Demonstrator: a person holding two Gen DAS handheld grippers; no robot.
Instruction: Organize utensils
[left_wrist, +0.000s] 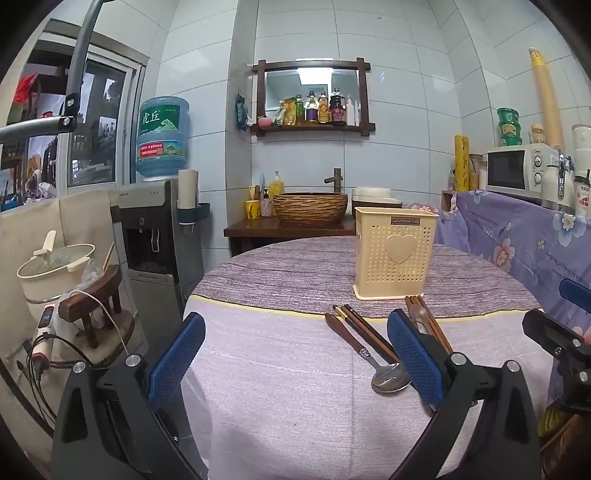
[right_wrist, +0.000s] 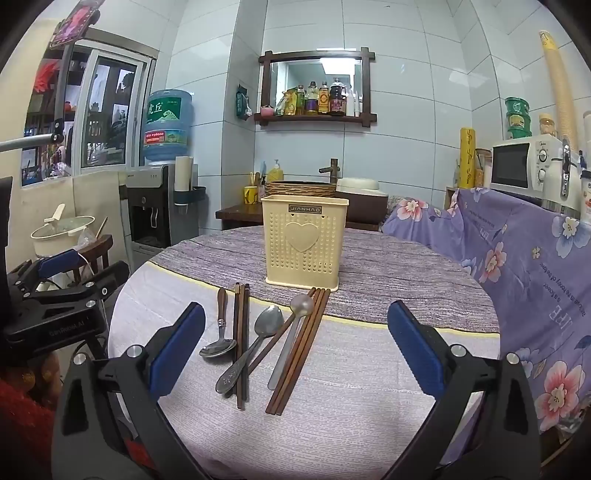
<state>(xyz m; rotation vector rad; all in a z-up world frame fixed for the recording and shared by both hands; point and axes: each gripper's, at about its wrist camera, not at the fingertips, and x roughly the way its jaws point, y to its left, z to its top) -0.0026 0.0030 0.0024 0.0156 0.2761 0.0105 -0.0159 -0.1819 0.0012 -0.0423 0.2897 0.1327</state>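
White tiled walls (right_wrist: 406, 92) enclose the room. A dark wooden shelf (right_wrist: 317, 117) of bottles hangs above a woven-look basin (left_wrist: 310, 208) on a wooden counter. A water dispenser (left_wrist: 155, 229) stands left by the window (right_wrist: 107, 114); a microwave (right_wrist: 524, 166) sits right.

Spoons (right_wrist: 264, 325) and chopsticks (right_wrist: 295, 350) lie before the upright cream holder (right_wrist: 303, 243).
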